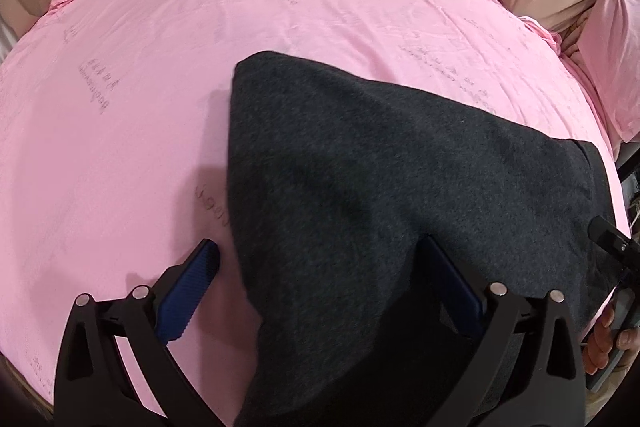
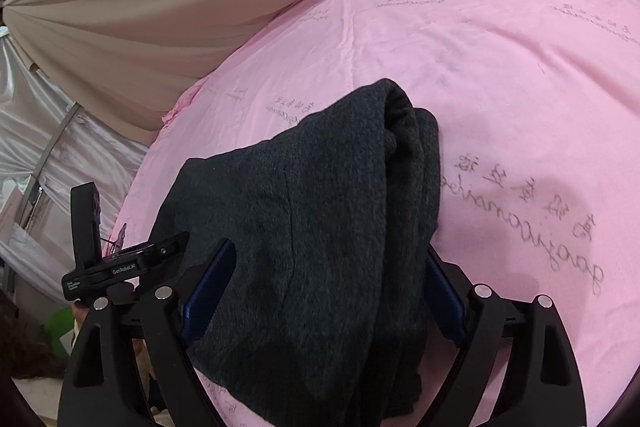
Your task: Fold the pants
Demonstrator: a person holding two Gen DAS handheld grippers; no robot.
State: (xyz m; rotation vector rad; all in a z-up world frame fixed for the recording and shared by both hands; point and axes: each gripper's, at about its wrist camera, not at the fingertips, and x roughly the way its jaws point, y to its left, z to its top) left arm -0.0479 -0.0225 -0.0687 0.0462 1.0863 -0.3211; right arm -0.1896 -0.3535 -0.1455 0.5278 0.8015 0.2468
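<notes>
The dark grey pants (image 1: 380, 187) lie folded on the pink sheet (image 1: 120, 127), one bulky folded end bunched up thick in my right view. My left gripper (image 1: 320, 259) stands spread wide, the cloth's edge between its blue pads without being pinched. My right gripper (image 2: 332, 259) is spread too, straddling the fabric.

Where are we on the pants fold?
Done: dark grey pants lie folded in layers on the pink sheet. In hand: nothing; left gripper and right gripper stand open astride the fabric. Left: possibly another fold or smoothing.
</notes>
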